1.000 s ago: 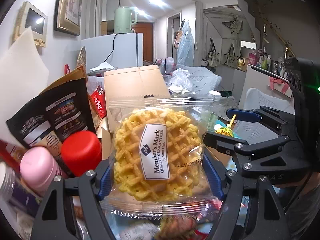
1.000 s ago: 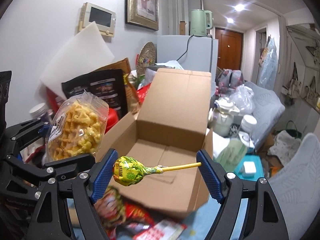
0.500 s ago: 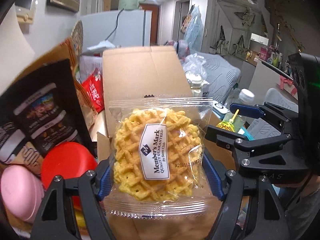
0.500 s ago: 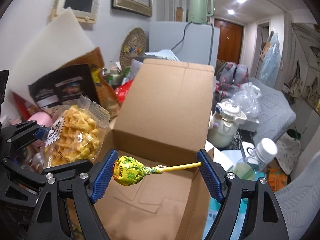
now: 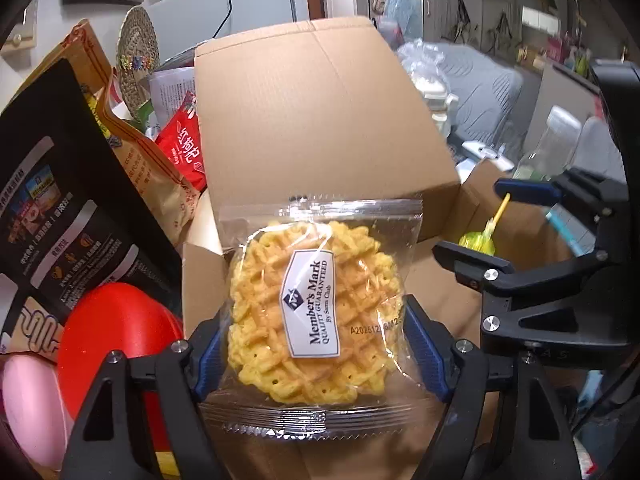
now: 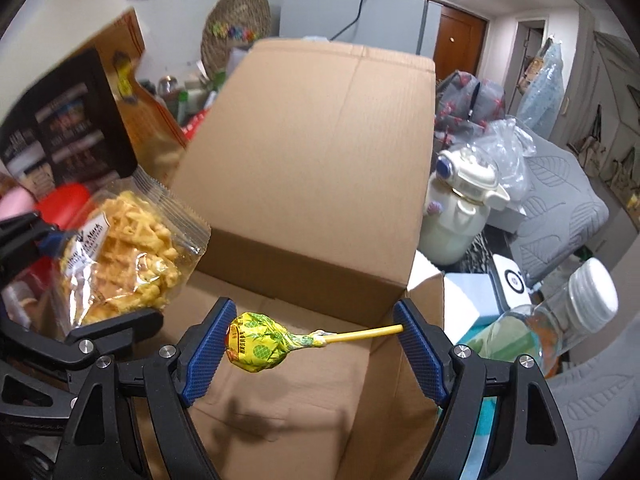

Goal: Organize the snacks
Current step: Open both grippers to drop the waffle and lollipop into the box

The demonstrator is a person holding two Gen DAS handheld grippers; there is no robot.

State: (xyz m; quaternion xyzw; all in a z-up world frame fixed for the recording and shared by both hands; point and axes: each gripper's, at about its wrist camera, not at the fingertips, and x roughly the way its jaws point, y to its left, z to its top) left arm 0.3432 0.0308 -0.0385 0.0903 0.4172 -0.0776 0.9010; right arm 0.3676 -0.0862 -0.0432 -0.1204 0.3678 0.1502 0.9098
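An open cardboard box (image 6: 320,184) is seen in both wrist views, its rear flap raised upright and its brown floor (image 6: 304,392) bare where visible. Both grippers are held over the box opening, side by side, each visible in the other's view.

To the left of the box, a black snack pouch (image 5: 68,216) is leaned against an orange-brown bag (image 5: 132,148), with a red packet (image 5: 184,148) tucked between that bag and the box flap. A red lid (image 5: 116,328) and a pink lid (image 5: 28,404) are seen below the pouch. To the right of the box, a cream ceramic jar (image 6: 460,208) and a clear bottle with a white cap (image 6: 576,312) are noted.

The left gripper (image 5: 312,344) is closed on a clear-wrapped waffle snack (image 5: 316,312), labelled "Member's Mark"; the packet is pinched at both side edges by the blue pads (image 5: 424,356) and held upright above the left part of the box.

The right gripper (image 6: 312,344) is set at a medium width and is clamped on a yellow-wrapped lollipop (image 6: 260,340), held crosswise: the candy head is pressed against the left pad (image 6: 208,356) and the tip of the yellow stick (image 6: 360,334) is touching the right pad. The lollipop is suspended above the box floor, and a shadow is cast below it.
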